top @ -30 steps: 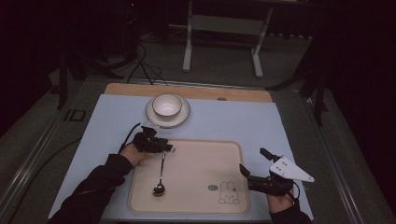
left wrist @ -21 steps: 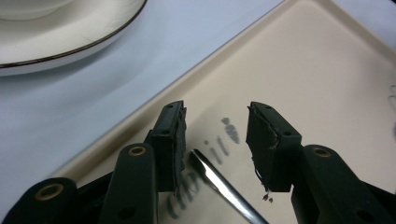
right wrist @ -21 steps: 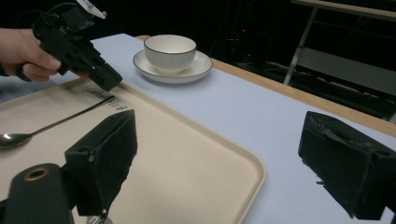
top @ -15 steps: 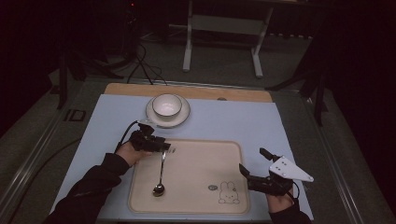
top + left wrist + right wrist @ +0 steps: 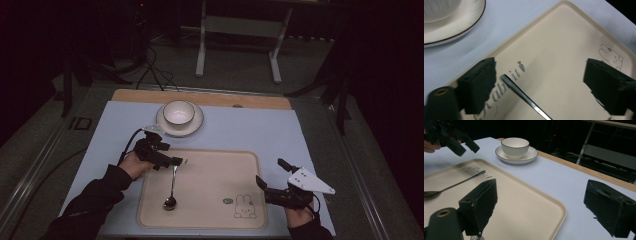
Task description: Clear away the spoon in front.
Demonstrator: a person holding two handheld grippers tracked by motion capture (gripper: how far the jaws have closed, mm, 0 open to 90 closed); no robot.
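Up at the far left corner of the cream tray [image 5: 215, 170], the left gripper [image 5: 177, 161] hovers with its fingers [image 5: 477, 83] spread apart, empty; in the left gripper view they straddle the tip of the spoon's handle without touching it. That spoon [image 5: 171, 189] lies on the tray's left part, bowl end toward the person, handle pointing away, its tip over the printed lettering [image 5: 499, 86]. A rabbit drawing [image 5: 243, 206] marks the tray's near right part. Beyond the tray, on the pale blue table [image 5: 250, 130], a white cup [image 5: 178, 112] sits in its saucer [image 5: 196, 125], apart from the tray. The right gripper [image 5: 272, 177] is held near the tray's right edge, fingers [image 5: 480, 205] wide apart and holding nothing, aimed across the tray toward the cup
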